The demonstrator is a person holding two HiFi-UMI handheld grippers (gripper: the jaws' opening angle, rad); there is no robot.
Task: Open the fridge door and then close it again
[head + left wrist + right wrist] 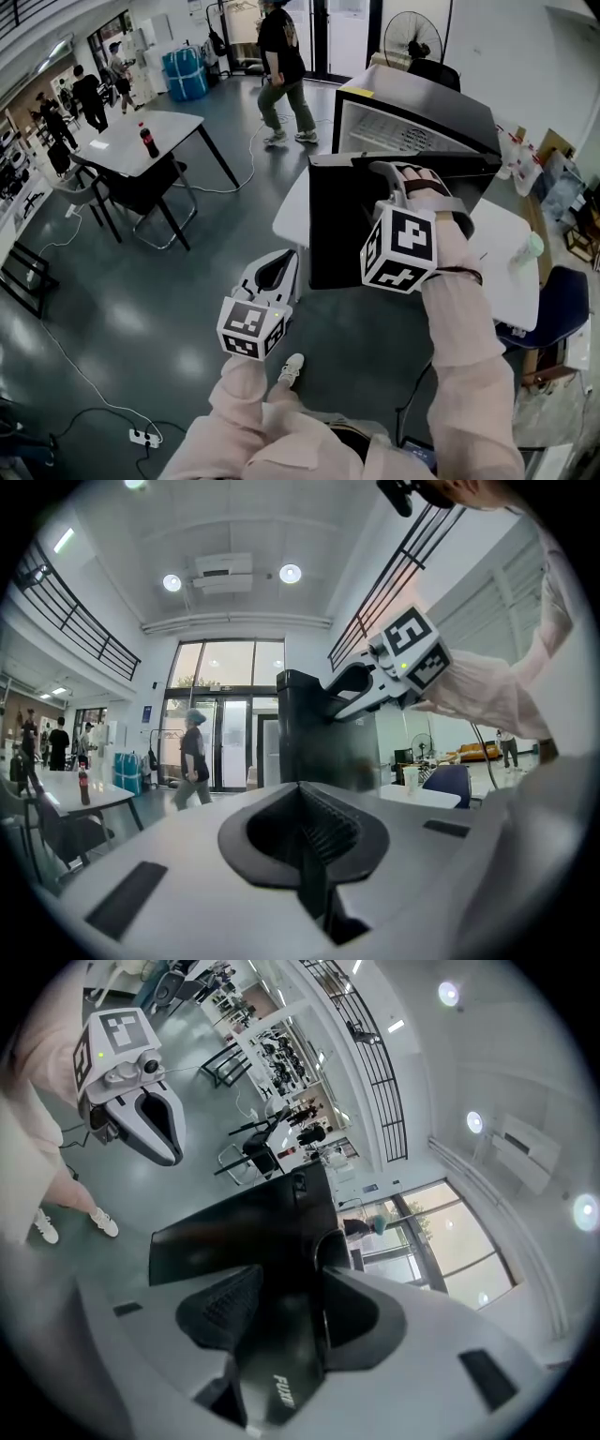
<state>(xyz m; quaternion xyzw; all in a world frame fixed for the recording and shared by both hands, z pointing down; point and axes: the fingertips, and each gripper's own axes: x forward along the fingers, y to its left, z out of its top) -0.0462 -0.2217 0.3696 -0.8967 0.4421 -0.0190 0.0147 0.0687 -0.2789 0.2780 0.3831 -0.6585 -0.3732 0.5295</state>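
Head view: our right arm reaches fwd, w/ the right gripper on the top edge of the fridge door. The door is upright, swung open toward us, face to the left. The left gripper sits near-left, apart from it.

Left gripper view: jaws closed together, nothing between.

Right gripper view: jaws astride the door's edge, pads apparently pressing it.

glossy black fridge door, shiny smooth floor, soft matt cloth sleeve.
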